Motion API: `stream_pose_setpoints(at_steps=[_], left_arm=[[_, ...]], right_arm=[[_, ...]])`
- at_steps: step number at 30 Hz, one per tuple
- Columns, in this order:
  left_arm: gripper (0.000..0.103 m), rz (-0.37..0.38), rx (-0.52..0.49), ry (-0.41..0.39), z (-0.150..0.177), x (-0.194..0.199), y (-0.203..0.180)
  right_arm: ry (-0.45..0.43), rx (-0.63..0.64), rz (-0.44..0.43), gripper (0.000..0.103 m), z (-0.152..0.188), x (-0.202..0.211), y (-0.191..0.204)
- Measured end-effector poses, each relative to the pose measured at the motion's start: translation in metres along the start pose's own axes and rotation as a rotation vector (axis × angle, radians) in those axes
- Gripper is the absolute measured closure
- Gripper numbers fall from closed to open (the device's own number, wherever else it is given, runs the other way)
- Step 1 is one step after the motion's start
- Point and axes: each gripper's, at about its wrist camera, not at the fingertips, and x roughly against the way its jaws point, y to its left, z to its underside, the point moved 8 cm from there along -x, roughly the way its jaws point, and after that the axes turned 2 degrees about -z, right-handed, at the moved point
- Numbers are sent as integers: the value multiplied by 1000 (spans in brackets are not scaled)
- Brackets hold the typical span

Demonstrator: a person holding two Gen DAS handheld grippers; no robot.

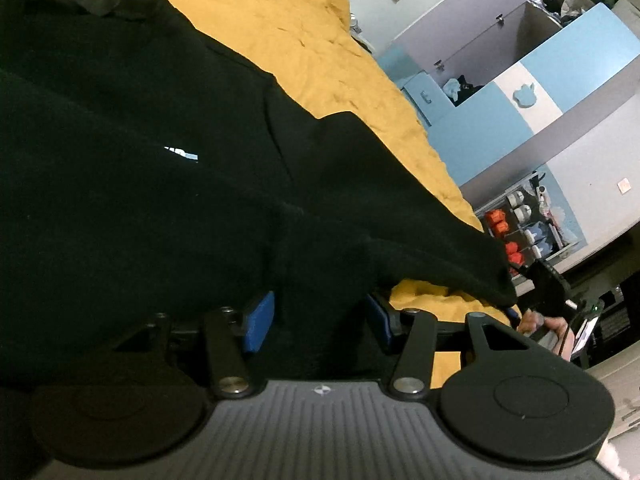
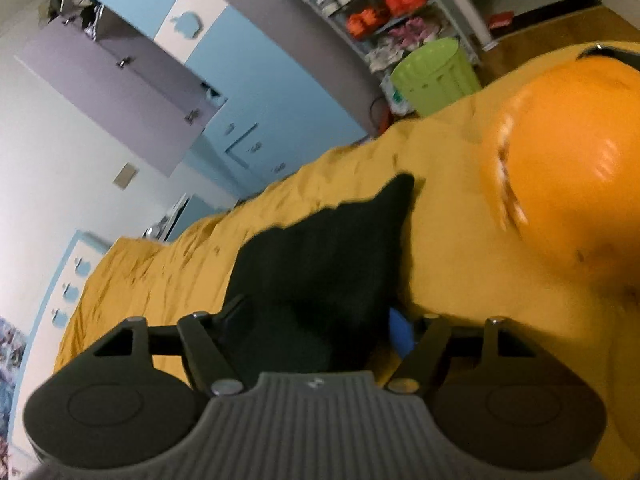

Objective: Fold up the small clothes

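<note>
A black garment (image 1: pixel 160 140) with a small white label lies spread on a yellow bedspread (image 1: pixel 280 20). My left gripper (image 1: pixel 320 320) stands at its near edge with the jaws apart. A fold of the black cloth lies between its blue pads (image 1: pixel 260 320), which do not squeeze it. In the right wrist view a pointed part of the black garment (image 2: pixel 320 248) drapes over my right gripper (image 2: pixel 320 332). Its jaws stand wide, one blue pad (image 2: pixel 400 336) shows and the other is hidden under cloth. A hand (image 1: pixel 548 324) shows by the garment's far corner.
A blurred orange rounded object (image 2: pixel 568 152) sits on the yellow bedspread (image 2: pixel 460 260) to the right. Beyond the bed stand a green bin (image 2: pixel 436 76), a shoe rack (image 2: pixel 380 8) and a blue and grey wardrobe (image 1: pixel 480 132) with open doors.
</note>
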Motion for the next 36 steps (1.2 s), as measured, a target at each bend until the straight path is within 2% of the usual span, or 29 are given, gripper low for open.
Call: stream_pose_setpoints(at_steps=[3,4,5,6,7,10,13,17,21,24,27,30,33,35,36], left_arm=[[43,3,-4,2,0,1,1],[43,3,-2,3,0,2,1],[42,2,-5,4,0,2,1],[43,0,-10,4,1,2,1],[42,-2,-12,4,2,3,1],[42,-4,-11,0,2,1,-2],[43,19,2,-22,-5,11,-6],[43,39,-12,-125,-24,53,-9],[43,28,13,-211,-38,107,9],[43,2,53,-266,-38,148,34],[43,-18,102,-305,-35,182,60],[43,-40,161,-358,-30,216,87],[43,-74,221,-390,-23,242,116],[43,-115,256,-405,-17,256,137],[43,-129,265,-410,-15,262,144]], right_arm=[[-31,3,10,36,-10,-10,-2],[-35,4,10,42,-13,-12,-3],[-36,10,14,52,-15,-13,-3],[-28,19,11,78,-16,-15,-5],[-17,18,6,90,-17,-17,-6],[-33,35,-1,94,-22,-6,-4],[-46,83,-44,98,-27,11,17],[-58,166,-182,98,-32,52,77],[-54,266,-371,98,-11,108,159],[-10,306,-529,98,28,154,221],[70,351,-680,98,90,198,275],[178,420,-816,98,170,240,317],[298,484,-892,97,262,270,337],[419,524,-908,88,330,280,338],[468,546,-905,78,361,282,334]])
